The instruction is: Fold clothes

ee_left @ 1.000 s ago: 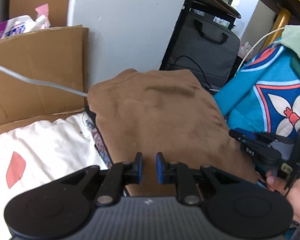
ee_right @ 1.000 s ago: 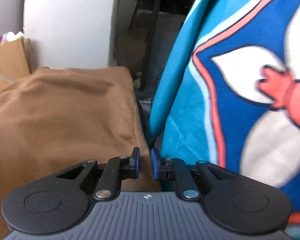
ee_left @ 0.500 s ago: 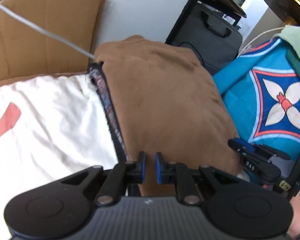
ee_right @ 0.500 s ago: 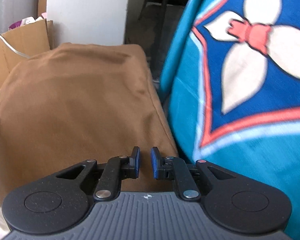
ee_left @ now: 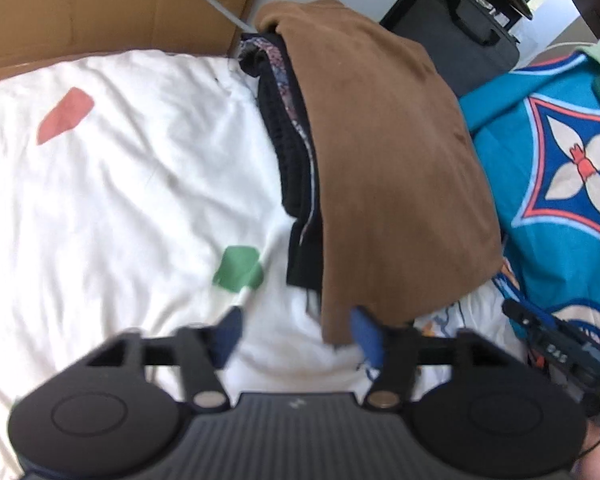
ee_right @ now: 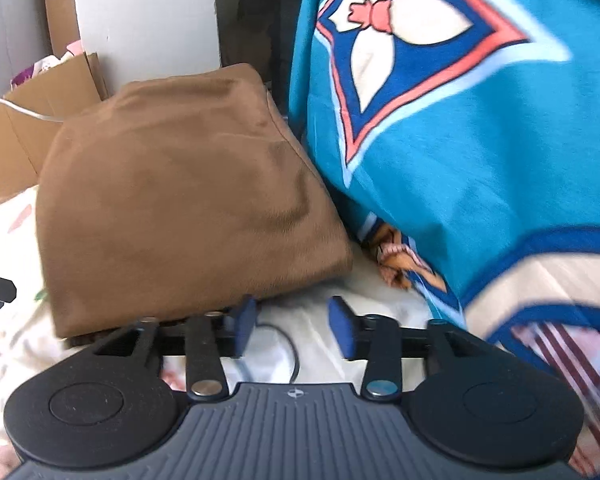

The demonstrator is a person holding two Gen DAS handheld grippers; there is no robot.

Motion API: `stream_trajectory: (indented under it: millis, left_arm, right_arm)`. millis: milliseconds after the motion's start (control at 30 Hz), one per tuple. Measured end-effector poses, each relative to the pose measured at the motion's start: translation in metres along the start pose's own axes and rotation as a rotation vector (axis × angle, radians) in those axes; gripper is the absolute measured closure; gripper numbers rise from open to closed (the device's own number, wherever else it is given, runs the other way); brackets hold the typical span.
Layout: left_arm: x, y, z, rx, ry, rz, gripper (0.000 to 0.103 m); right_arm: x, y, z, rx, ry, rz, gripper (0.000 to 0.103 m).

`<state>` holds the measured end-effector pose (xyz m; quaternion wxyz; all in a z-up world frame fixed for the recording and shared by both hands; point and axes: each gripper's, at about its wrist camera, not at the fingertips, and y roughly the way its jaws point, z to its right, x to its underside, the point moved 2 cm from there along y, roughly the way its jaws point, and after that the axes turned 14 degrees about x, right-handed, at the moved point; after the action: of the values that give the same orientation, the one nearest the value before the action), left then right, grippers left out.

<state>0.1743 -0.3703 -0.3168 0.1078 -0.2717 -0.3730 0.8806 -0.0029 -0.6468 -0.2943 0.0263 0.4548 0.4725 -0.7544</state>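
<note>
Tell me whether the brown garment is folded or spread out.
Folded: the brown garment lies as a compact rectangle atop a stack of dark clothes.

The left gripper (ee_left: pixel 298 338) hangs with its jaws spread wide above a white sheet (ee_left: pixel 132 184) marked with a red patch (ee_left: pixel 65 115) and a green patch (ee_left: pixel 239 268); a folded brown garment (ee_left: pixel 392 184) tops a stack of dark clothes (ee_left: pixel 290 152); a teal patterned blanket (ee_left: pixel 556 168) lies just beside it; cardboard (ee_left: pixel 112 4) stands behind.

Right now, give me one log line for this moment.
left tongs: open, empty | right tongs: open, empty | brown garment: folded, atop stack | white sheet: beneath
</note>
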Motion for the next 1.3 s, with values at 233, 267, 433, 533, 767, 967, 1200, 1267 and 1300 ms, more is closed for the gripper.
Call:
stream_trajectory:
  millis: [233,267,433,533,767,967,1200,1267,1300]
  left_arm:
    - [0.019,-0.022,0.009,-0.024,-0.004,-0.036,0.011]
    - [0.023,-0.027,0.011,-0.029,-0.010,-0.050,0.011]
    - [0.029,-0.051,0.031,-0.042,0.055,-0.064,0.004]
    - [0.031,-0.063,0.035,-0.059,0.091,-0.084,0.004]
    - [0.019,-0.122,0.031,-0.148,0.069,-0.069,0.001]
    - [0.017,-0.193,0.028,-0.236,0.057,-0.039,0.001]
    - [0.014,-0.263,0.048,-0.261,0.062,-0.019,0.001]
    - [0.014,-0.282,0.058,-0.278,0.064,-0.021,0.001]
    - [0.014,-0.291,0.063,-0.287,0.057,-0.021,0.001]
  right_arm:
    - [0.003,-0.040,0.006,-0.017,0.009,-0.031,0.005]
    - [0.003,-0.042,0.005,-0.017,0.005,-0.040,0.004]
    - [0.002,-0.051,-0.003,-0.050,0.005,-0.127,0.001]
    - [-0.003,-0.064,-0.013,-0.071,0.016,-0.138,0.000]
    - [-0.018,-0.095,-0.038,-0.158,-0.034,-0.196,0.001]
    - [-0.050,-0.140,-0.030,-0.172,-0.048,-0.162,0.000]
    - [-0.074,-0.189,-0.022,-0.212,-0.120,-0.105,0.000]
    - [-0.078,-0.204,-0.018,-0.229,-0.123,-0.093,0.000]
    - [-0.080,-0.210,-0.017,-0.231,-0.125,-0.090,0.000]
